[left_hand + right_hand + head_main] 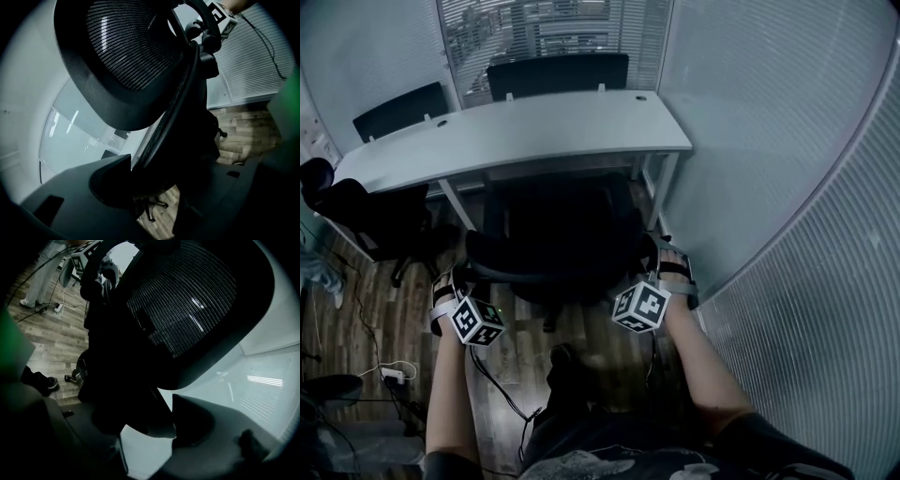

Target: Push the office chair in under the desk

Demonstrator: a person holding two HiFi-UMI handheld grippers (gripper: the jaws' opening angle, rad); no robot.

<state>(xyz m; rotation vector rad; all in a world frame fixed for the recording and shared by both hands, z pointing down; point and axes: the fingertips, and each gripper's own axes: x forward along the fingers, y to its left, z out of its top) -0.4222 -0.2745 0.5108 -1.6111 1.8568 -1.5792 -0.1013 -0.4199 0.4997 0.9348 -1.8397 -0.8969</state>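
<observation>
Both claws were clenched on the chair. The left claw gripped the left rim of its back and the right claw the right rim; each claw's own view showed the rim running between its jaws. The chair stood directly ahead of the claws, its seat partly beneath the near edge of the table and its back not yet up to that edge. The following hazards were judged, not observed. First, both grips sat high on a springy back, so a hard shove could tip the back forward rather than roll the castors, or pull a rim out of a claw. Second, uneven pressure from the two claws could swing the chair toward the table leg, ahead and just right of the right claw, where the base could catch. Third, the clearance between the chair's upper parts and the tabletop could not be made out; if too tight, the chair would strike the edge and stop short. Fourth, a second chair stood ahead and left of the left claw, near enough to foul a leftward drift. Fifth, cables lay on the floor behind the claws, by the person's feet, and were a trip risk on any step forward. Sixth, the glass wall right of the right claw left that arm little room.
</observation>
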